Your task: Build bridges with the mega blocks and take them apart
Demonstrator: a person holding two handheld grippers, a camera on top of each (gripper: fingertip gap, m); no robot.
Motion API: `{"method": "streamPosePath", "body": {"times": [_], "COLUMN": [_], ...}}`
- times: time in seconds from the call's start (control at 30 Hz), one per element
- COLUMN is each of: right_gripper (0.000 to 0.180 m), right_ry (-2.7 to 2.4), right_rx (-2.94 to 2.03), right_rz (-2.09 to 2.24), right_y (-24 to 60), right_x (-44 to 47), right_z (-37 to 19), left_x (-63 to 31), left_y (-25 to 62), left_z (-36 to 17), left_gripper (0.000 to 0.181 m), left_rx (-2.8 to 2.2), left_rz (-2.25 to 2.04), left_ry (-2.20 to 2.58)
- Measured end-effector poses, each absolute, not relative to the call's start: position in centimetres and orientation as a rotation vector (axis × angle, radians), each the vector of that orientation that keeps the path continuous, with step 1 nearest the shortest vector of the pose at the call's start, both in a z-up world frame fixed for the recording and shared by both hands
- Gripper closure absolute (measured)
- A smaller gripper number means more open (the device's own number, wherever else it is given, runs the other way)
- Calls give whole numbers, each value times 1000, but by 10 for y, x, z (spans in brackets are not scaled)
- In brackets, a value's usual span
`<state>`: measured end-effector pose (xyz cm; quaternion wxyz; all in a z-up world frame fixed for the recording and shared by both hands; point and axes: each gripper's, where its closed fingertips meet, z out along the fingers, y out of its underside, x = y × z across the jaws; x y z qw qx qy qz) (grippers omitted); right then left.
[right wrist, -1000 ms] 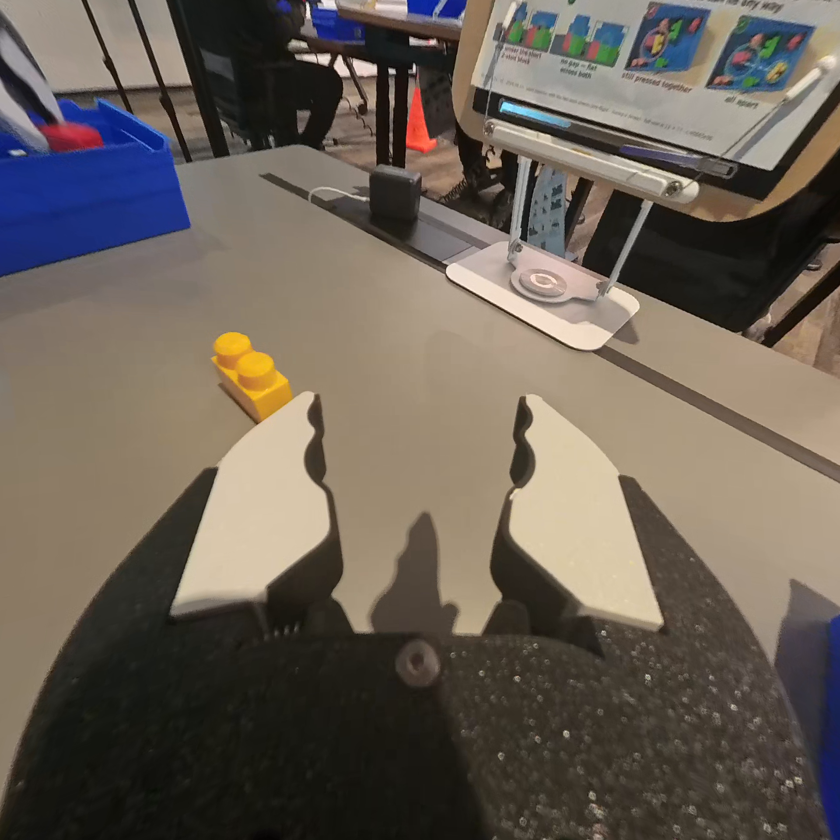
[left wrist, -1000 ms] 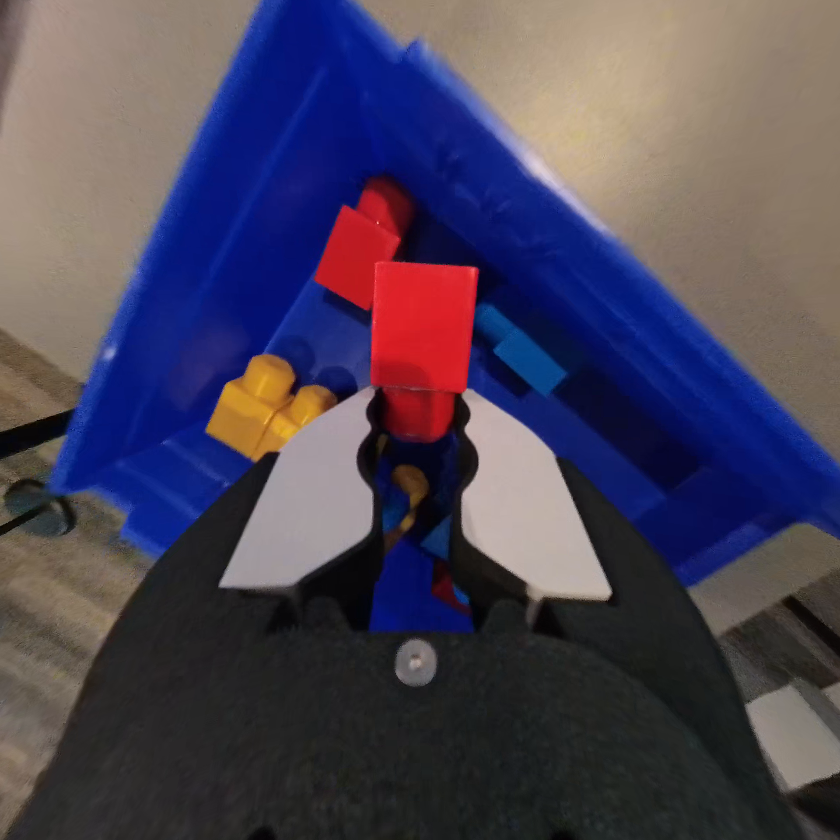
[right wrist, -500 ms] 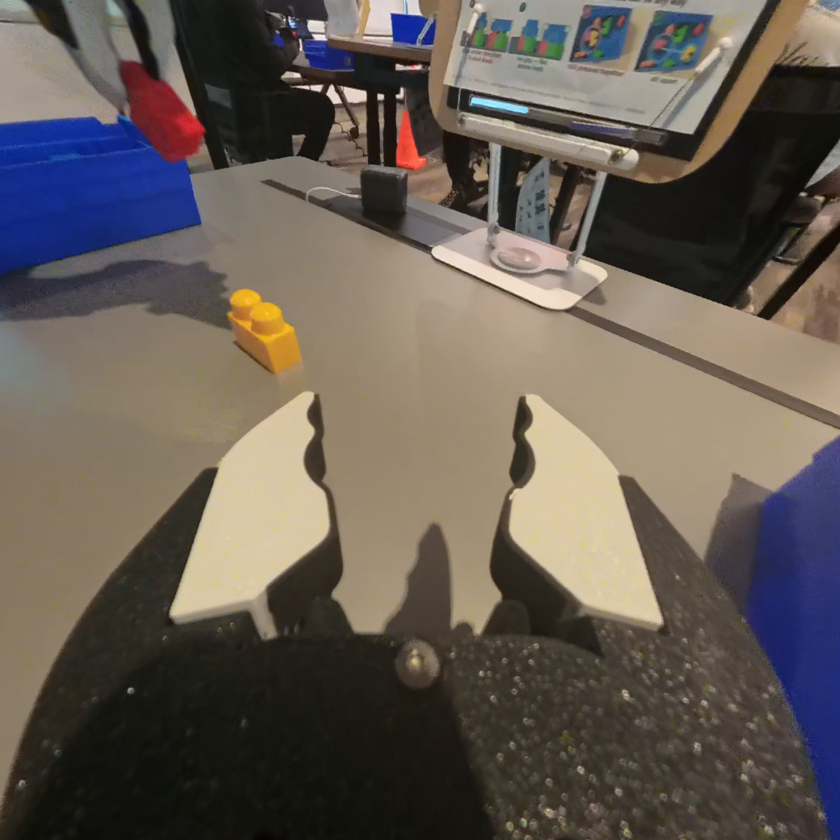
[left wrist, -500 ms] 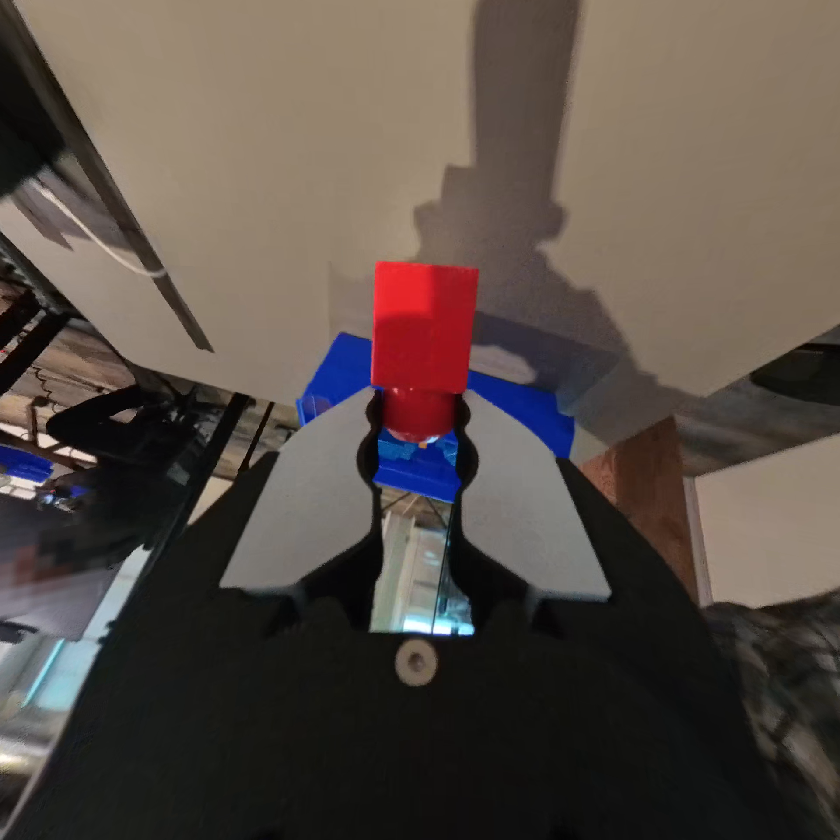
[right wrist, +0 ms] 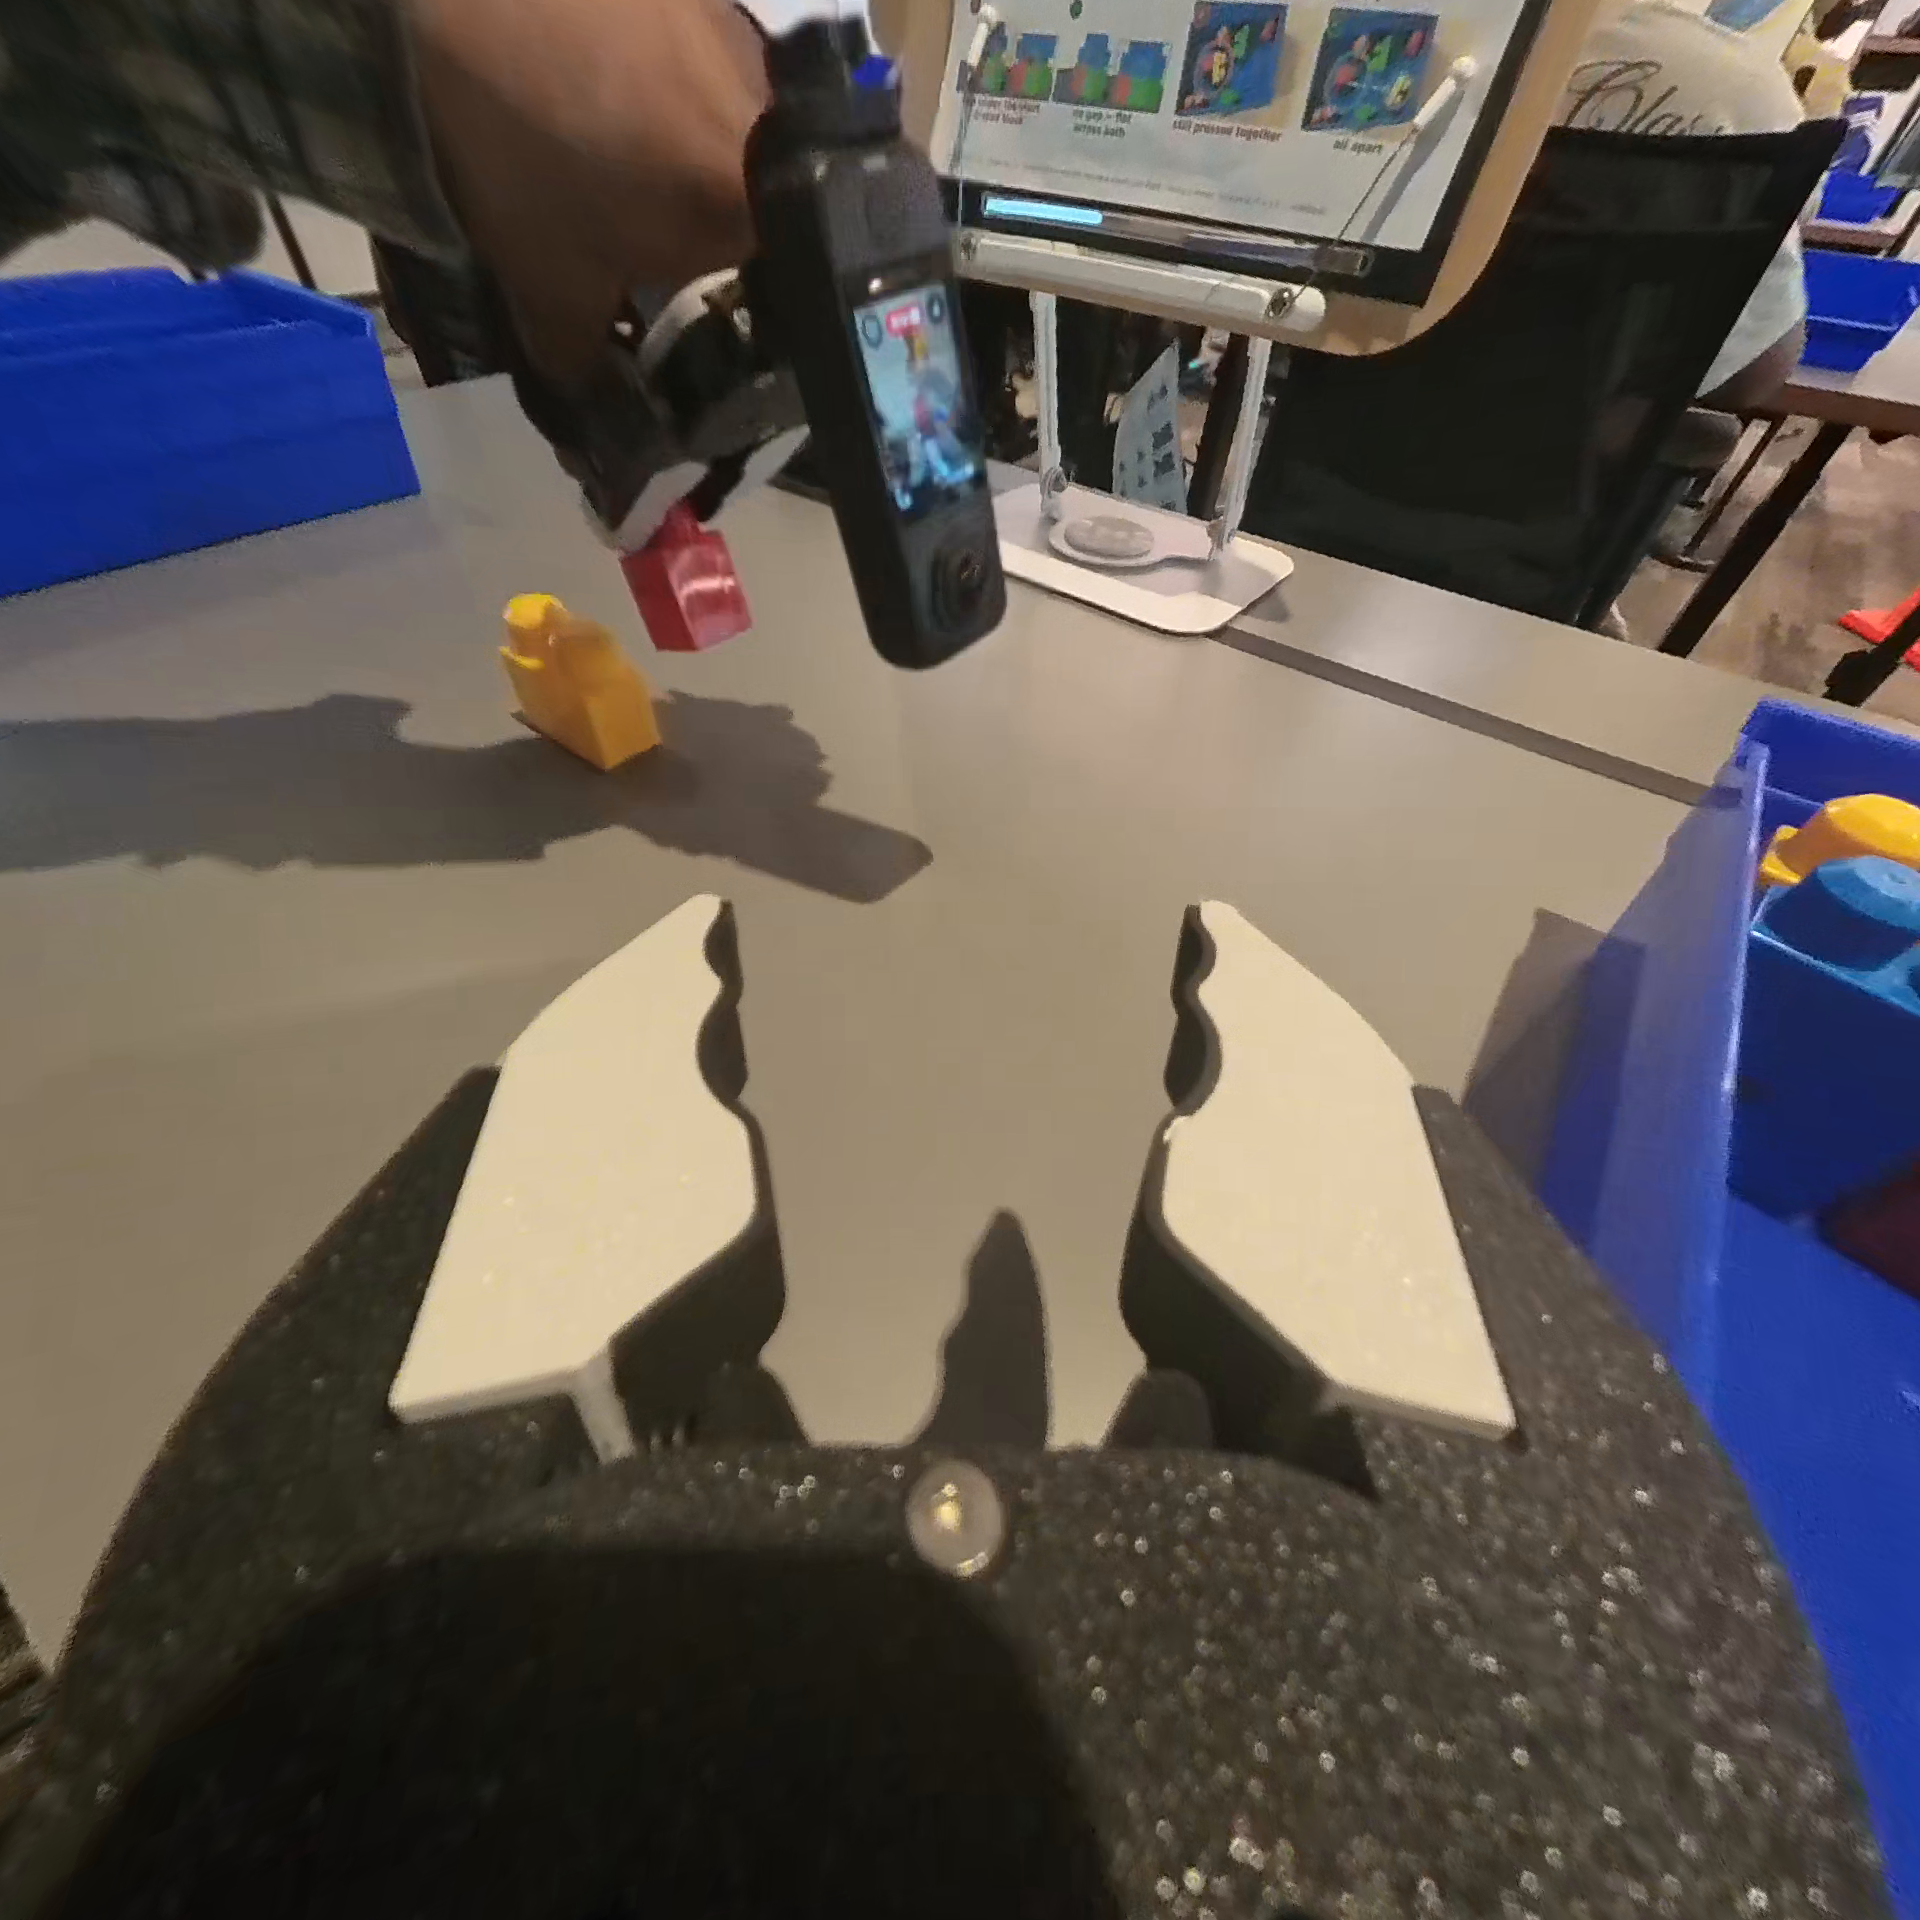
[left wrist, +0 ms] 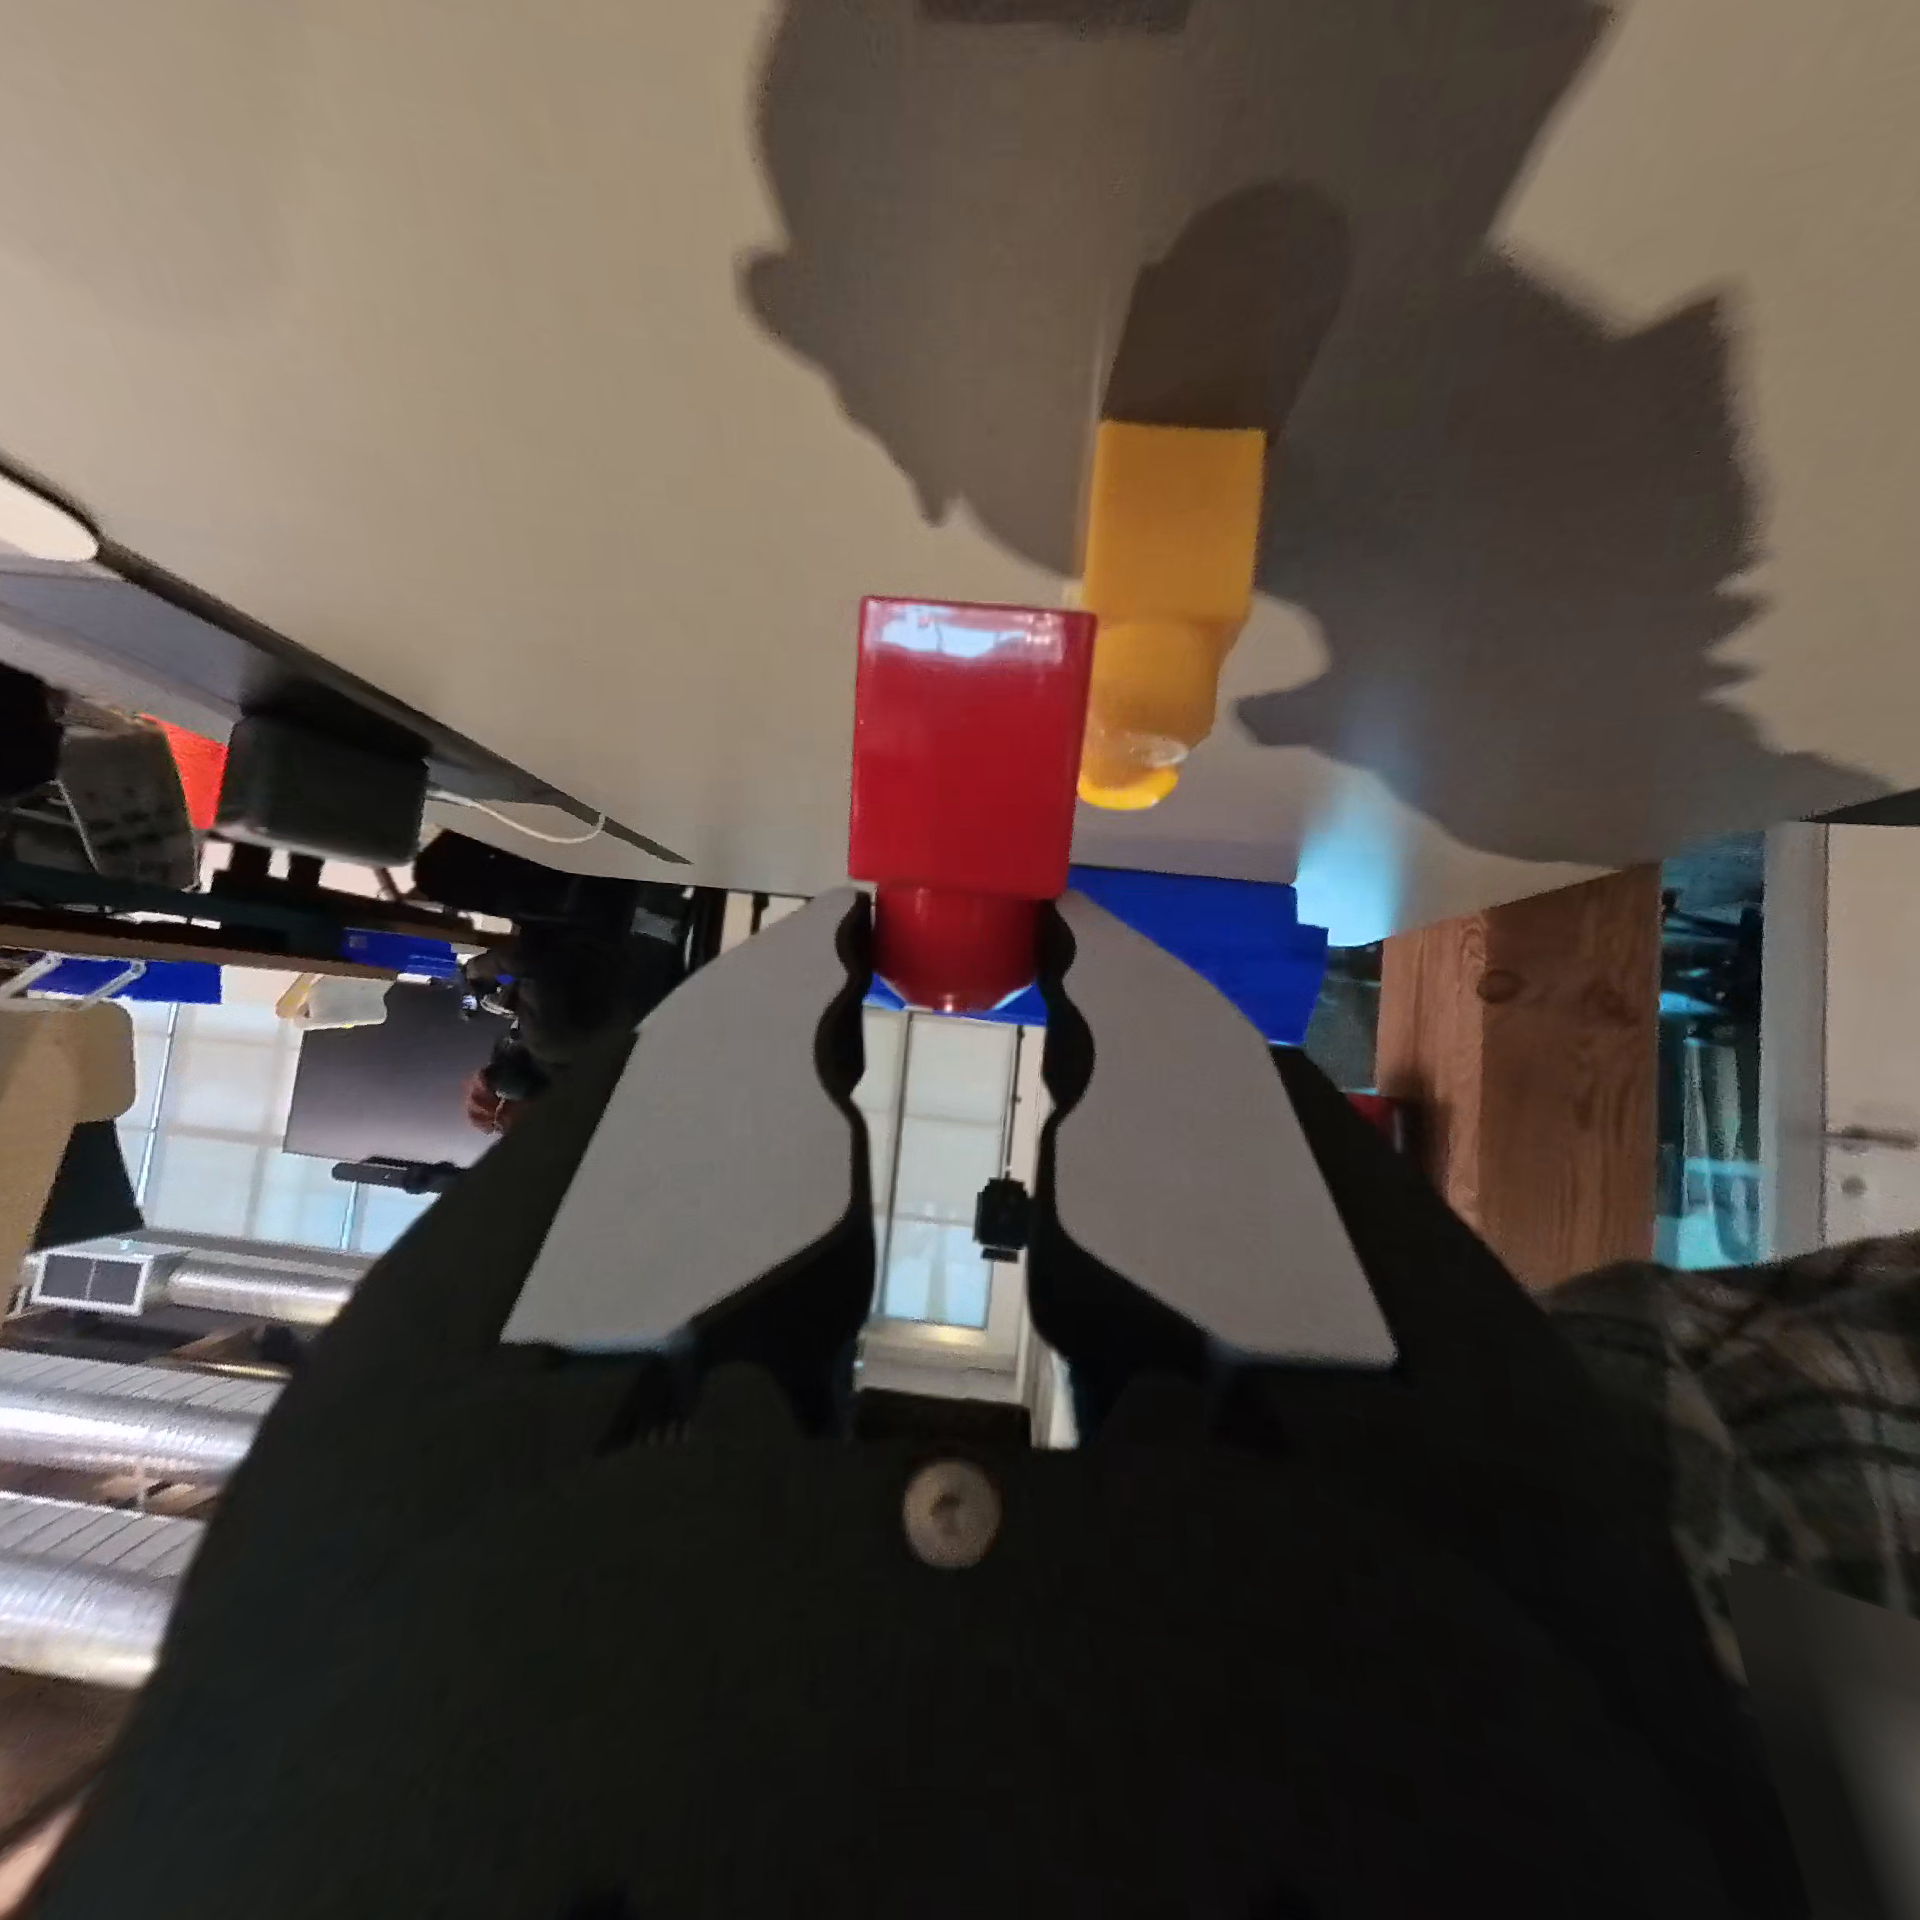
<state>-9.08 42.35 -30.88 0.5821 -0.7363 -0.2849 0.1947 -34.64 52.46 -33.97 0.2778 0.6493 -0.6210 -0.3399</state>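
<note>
The red block (left wrist: 966, 748) is pinched by its stud between the tips of the left gripper (left wrist: 954, 935), whose jaws are pressed tight on it. In the right wrist view it hangs above the grey table (right wrist: 1039, 831), just beyond and to the right of the yellow block (right wrist: 582, 681), not touching it as far as can be seen. The yellow block rests on the table in the far left part of the scene, inside the shadow of the hand (right wrist: 582, 187) that carries the left gripper. A black camera (right wrist: 883, 384) on that gripper hangs just right of the red block.

The right gripper (right wrist: 956, 935) is near, low over bare table, its jaws spread wide with nothing between them.

One blue bin (right wrist: 177, 416) stands far left. Another (right wrist: 1662, 1195) sits at the right edge holding blue and yellow blocks. A tablet stand (right wrist: 1153, 551) is at the far side.
</note>
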Motion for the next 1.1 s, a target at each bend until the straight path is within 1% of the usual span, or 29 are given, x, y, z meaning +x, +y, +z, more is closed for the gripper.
{"method": "streamPosePath", "body": {"times": [0.33, 0.7, 0.87, 0.93, 1.07, 1.1], "right_gripper": [101, 100, 94, 91, 91, 91], "right_ry": [-669, -686, -676, -678, -685, -687], "right_rx": [-1722, -1725, -1730, -1732, -1712, -1709], "right_rz": [464, 456, 448, 450, 453, 451], "right_y": [422, 422, 423, 423, 421, 420], "right_x": [-90, -94, -92, -93, -93, -93], "right_z": [-313, -311, -310, -309, -302, -301], "left_x": [-352, -353, -354, -352, -352, -352], "left_y": [525, 532, 539, 543, 550, 553], "left_z": [-373, -386, -390, -386, -347, -331], "left_gripper": [150, 150, 137, 122, 104, 103], "left_rx": [1669, 1623, 1622, 1674, 1975, 2099], "left_rz": [-951, -1018, -1042, -1016, -789, -695], "left_ry": [-1592, -1563, -1596, -1642, -1797, -1861]}}
